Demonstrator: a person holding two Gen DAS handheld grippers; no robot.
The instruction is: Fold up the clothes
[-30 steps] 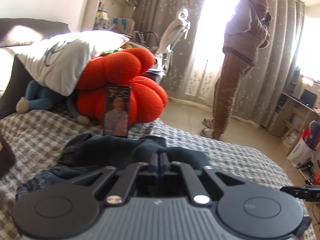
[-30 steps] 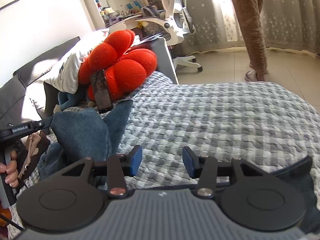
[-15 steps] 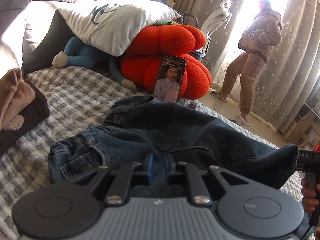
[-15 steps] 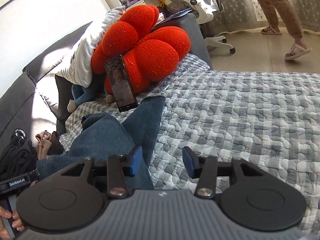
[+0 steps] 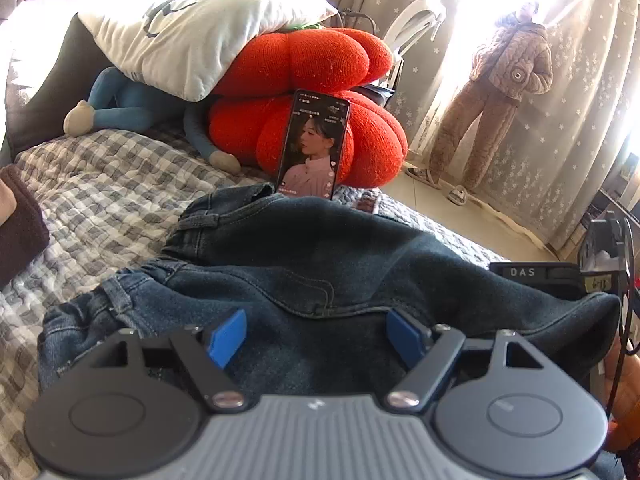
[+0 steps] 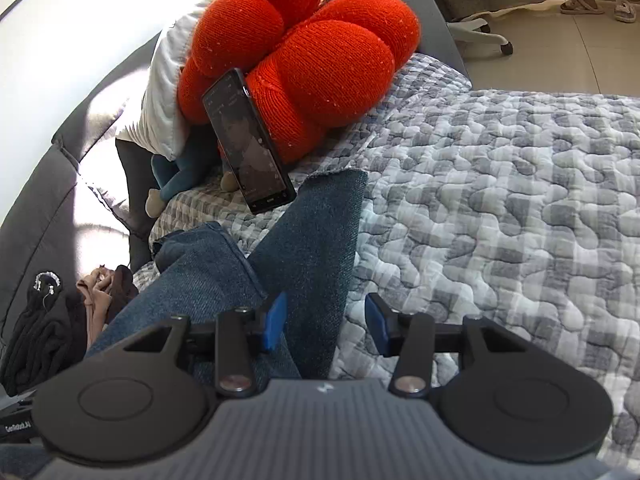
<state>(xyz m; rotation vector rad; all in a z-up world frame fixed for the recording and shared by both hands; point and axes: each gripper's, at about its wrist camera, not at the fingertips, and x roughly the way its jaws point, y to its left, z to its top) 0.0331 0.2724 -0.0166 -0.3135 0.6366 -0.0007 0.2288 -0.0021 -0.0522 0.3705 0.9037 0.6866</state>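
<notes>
Since the jeans (image 5: 304, 272) lie spread on the checked quilt (image 5: 100, 184) directly ahead of both tools, the coming move turns on how each tool meets them: in the left wrist view the cloth fills the middle of the frame, its waistband at centre left and its bulk running off to the lower right, right under the left gripper (image 5: 318, 330), whose jaws have just been opening and now stand wide with denim below them but nothing pinched. In the right wrist view a trouser leg (image 6: 316, 256) runs from the lower centre up toward the phone (image 6: 248, 144), its hem at the upper end; the right gripper (image 6: 326, 322) stands half open over that leg's right edge, pads clear of the cloth. The left tool seems nearer the waist, the right nearer the leg. Readable writing: "DAS" on a black bar (image 5: 532, 272) at the right of the left view.
</notes>
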